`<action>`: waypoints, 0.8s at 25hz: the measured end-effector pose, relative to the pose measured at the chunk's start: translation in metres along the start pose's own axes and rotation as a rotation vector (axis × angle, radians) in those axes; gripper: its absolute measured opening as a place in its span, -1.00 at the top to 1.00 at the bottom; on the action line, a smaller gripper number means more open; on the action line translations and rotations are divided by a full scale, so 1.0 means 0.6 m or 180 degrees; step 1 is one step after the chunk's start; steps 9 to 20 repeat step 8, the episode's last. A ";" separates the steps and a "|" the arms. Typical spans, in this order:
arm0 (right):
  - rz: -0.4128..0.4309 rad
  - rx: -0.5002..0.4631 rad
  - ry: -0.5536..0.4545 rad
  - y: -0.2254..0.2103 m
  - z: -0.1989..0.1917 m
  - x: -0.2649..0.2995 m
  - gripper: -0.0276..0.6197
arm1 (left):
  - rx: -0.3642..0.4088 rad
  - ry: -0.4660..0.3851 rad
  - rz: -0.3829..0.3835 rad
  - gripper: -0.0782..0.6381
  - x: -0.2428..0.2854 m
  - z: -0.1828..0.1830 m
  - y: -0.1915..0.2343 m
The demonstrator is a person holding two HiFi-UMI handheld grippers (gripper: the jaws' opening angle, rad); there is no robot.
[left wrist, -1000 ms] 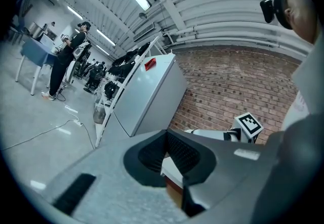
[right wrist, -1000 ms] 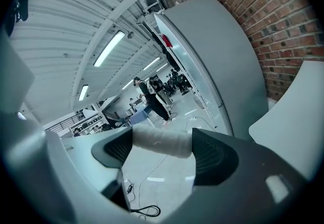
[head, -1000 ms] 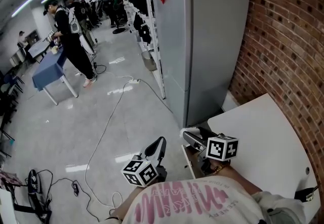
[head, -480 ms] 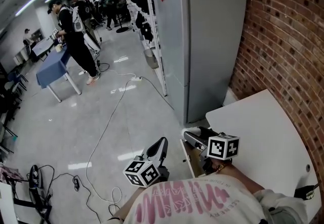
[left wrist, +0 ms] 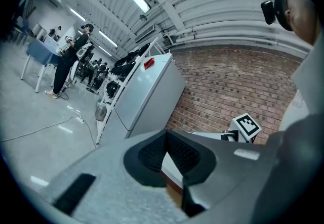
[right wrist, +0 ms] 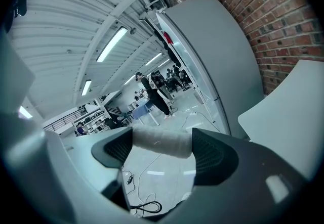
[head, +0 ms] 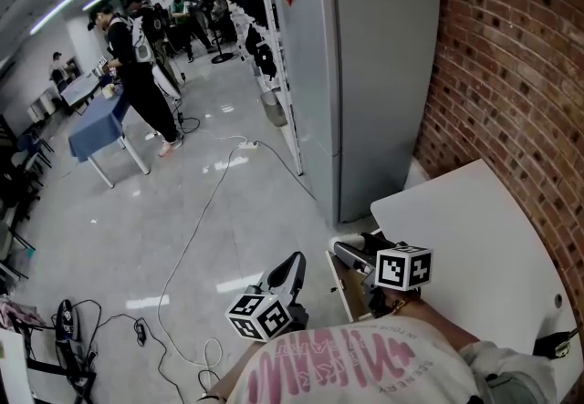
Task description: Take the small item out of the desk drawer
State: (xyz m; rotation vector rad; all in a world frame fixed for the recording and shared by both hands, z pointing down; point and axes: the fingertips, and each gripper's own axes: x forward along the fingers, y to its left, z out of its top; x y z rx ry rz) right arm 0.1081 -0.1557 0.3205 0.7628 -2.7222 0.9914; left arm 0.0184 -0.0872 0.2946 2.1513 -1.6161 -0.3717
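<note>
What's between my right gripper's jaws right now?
A small white roll spans the gap of the right gripper, its ends pressed against both pads. The right gripper view shows it.

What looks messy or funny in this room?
The drawer under the white desk stands open, and a long cable lies loose across the floor. The right gripper holds a white roll. Nothing looks spilled or broken.

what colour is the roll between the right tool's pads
The roll is white, clearest in the right gripper view.
</note>
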 end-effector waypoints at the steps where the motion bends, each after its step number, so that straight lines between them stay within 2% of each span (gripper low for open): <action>1: 0.0000 -0.0001 0.0006 0.000 -0.001 0.000 -0.24 | -0.0001 -0.0007 0.0004 0.77 -0.002 0.000 0.000; 20: 0.0024 -0.0041 0.0054 0.015 0.000 0.012 -0.24 | -0.0010 -0.0028 0.0022 0.77 -0.006 0.011 0.008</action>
